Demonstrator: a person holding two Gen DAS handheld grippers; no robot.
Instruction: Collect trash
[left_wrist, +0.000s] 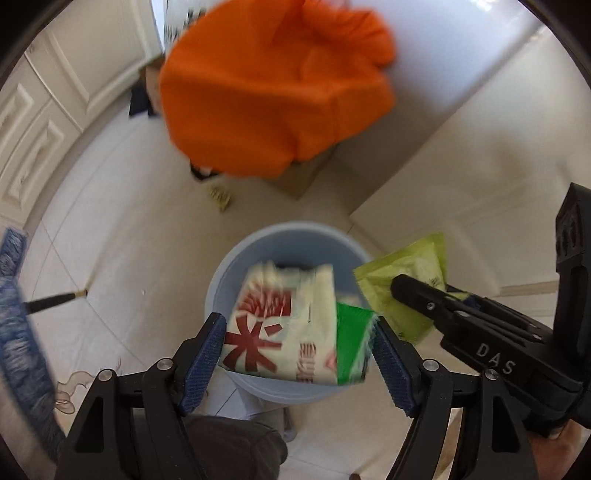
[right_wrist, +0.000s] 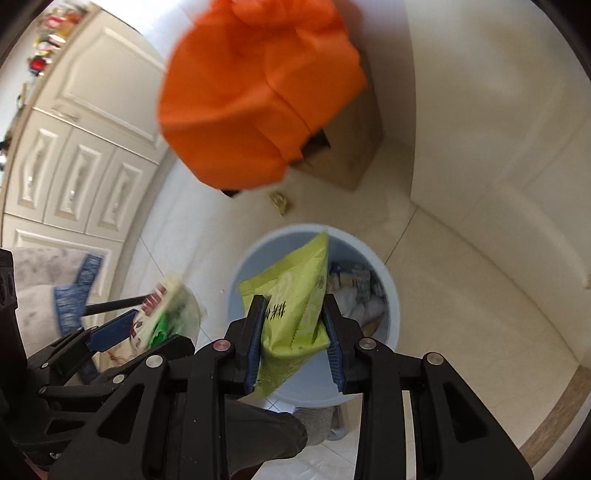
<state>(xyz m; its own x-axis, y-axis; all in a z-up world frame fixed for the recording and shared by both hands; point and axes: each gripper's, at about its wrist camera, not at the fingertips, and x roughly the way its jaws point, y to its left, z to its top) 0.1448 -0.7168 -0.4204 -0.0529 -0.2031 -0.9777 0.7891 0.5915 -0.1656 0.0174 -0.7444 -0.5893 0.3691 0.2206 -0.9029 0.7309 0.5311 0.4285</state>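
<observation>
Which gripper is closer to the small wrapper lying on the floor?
Neither clearly. The wrapper lies beyond the bin; left gripper and right gripper both hover over the bin.

The left tongs (left_wrist: 299, 354) are black angular plastic with silver screws and blue ribbed pads (left_wrist: 205, 363). The right tongs (right_wrist: 295, 343) match them, and carry white "DAS" lettering on the side. Dark grey trousers (right_wrist: 258, 432) show below.
</observation>
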